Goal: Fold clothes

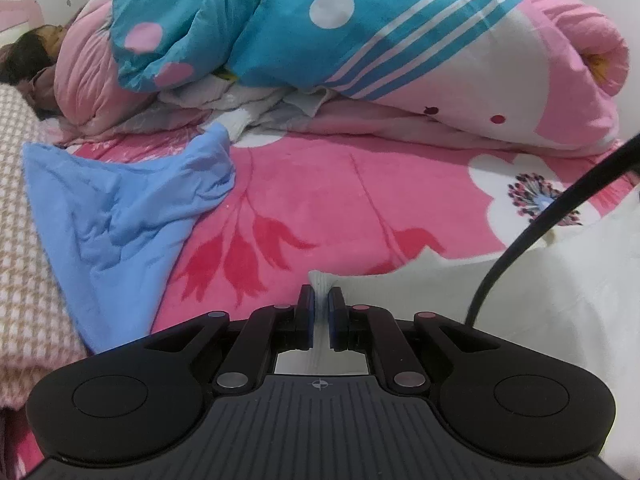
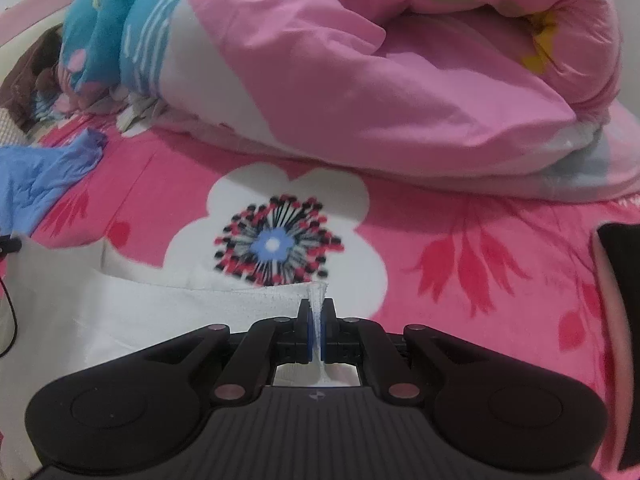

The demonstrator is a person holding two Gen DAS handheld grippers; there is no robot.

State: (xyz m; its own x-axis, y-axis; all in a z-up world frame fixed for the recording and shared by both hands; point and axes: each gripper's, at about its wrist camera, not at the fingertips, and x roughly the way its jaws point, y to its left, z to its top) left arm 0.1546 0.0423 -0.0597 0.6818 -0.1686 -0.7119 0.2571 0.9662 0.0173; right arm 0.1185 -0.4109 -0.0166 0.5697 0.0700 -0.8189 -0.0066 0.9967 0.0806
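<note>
The left gripper (image 1: 321, 300) has its fingers (image 1: 306, 312) closed on a ribbed edge of the white garment (image 1: 540, 300), which pokes up between the blue pads and spreads away toward 3 o'clock across the bed. The right gripper (image 2: 318, 310) likewise pinches a thin fold of the same white garment (image 2: 160, 312) between its fingers (image 2: 330, 320); from there the cloth runs toward 9 o'clock. The garment lies on a pink floral bedspread (image 1: 320, 200), with a large white flower print (image 2: 280, 240) just beyond the right fingers at 12 o'clock. A black cable (image 1: 520, 240) curves over the white cloth at 2 o'clock in the left view. A crumpled light blue garment (image 1: 120, 216) lies at 10 o'clock, resting partly on a checked blanket (image 1: 24, 260). Farther off at 12 o'clock, a bundled pink and blue quilt (image 1: 360, 40) is heaped along the bed.
</note>
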